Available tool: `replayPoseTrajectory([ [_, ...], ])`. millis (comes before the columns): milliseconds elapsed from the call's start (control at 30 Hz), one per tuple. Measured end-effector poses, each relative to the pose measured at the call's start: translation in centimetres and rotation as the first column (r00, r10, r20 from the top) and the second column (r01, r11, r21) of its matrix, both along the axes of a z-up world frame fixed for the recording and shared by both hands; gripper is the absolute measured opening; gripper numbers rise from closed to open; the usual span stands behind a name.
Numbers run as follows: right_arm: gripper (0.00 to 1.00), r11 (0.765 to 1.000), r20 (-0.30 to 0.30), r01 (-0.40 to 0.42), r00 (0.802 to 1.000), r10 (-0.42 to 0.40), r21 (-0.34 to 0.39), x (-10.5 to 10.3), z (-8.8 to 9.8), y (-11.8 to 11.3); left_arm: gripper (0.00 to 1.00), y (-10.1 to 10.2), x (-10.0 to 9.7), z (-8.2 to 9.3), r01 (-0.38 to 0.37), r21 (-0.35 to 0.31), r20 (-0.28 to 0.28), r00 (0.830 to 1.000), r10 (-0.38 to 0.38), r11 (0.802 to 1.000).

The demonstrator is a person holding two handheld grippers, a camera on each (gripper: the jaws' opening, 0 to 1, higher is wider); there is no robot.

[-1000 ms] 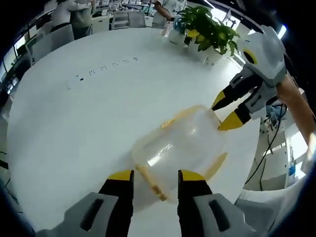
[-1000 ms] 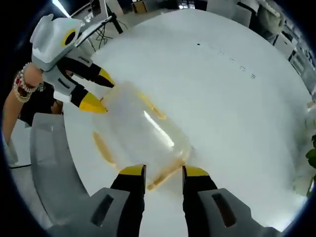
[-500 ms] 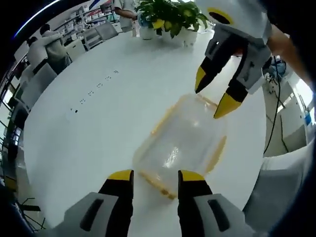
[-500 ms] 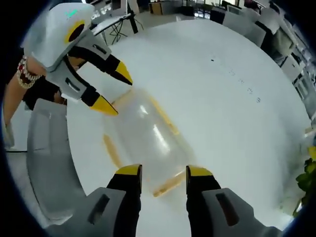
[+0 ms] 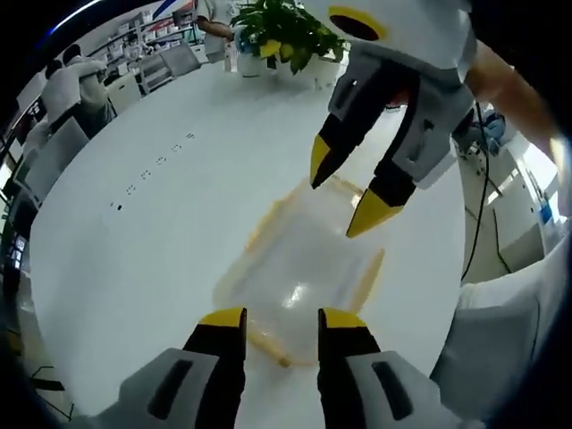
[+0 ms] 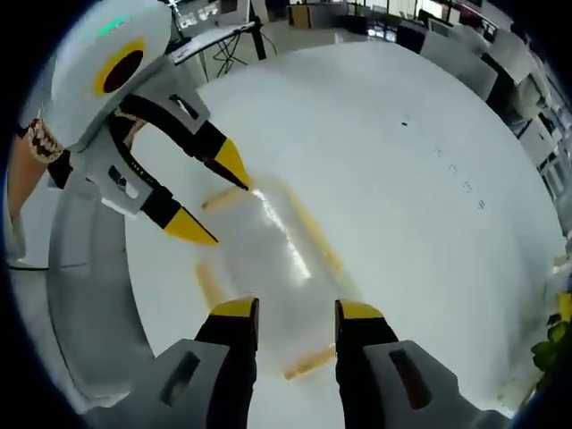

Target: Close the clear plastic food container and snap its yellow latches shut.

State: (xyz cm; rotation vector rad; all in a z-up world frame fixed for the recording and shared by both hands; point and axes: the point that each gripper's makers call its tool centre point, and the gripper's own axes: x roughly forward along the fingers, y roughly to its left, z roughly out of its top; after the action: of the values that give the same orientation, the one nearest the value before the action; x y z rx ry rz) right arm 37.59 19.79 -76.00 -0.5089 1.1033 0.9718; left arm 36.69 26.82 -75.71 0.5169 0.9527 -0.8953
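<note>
On the white counter (image 5: 134, 232) lies the clear container (image 5: 299, 277), long axis running between the two tools; left hand-held gripper (image 5: 279, 319) spread at its near end latch (image 5: 268, 344), right hand-held gripper (image 6: 292, 308) spread likewise (opposite end), both about equally near

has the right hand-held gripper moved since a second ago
Yes. In the left gripper view the right hand-held gripper has come in over the container, from beside its far corner to above its far end.
</note>
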Motion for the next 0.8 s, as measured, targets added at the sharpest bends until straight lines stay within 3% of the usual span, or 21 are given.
replayPoseTrajectory([
  [367,0.26,0.998,0.025,-0.014,1.0,0.012,0.056,1.1,0.0,2.3,0.17,-3.0,-1.0,0.4,0.042,-0.096,-0.01,0.999,-0.043,0.994],
  [600,0.25,0.996,0.037,-0.034,0.999,0.031,0.077,1.5,0.0,3.2,0.15,-3.9,-1.4,0.2,0.06,-0.124,-0.013,0.998,-0.063,0.99],
  [800,0.33,0.992,0.069,-0.078,0.995,0.071,0.097,2.1,0.3,3.6,0.15,-4.0,-2.0,-0.4,0.084,-0.117,-0.021,0.996,-0.087,0.99],
])
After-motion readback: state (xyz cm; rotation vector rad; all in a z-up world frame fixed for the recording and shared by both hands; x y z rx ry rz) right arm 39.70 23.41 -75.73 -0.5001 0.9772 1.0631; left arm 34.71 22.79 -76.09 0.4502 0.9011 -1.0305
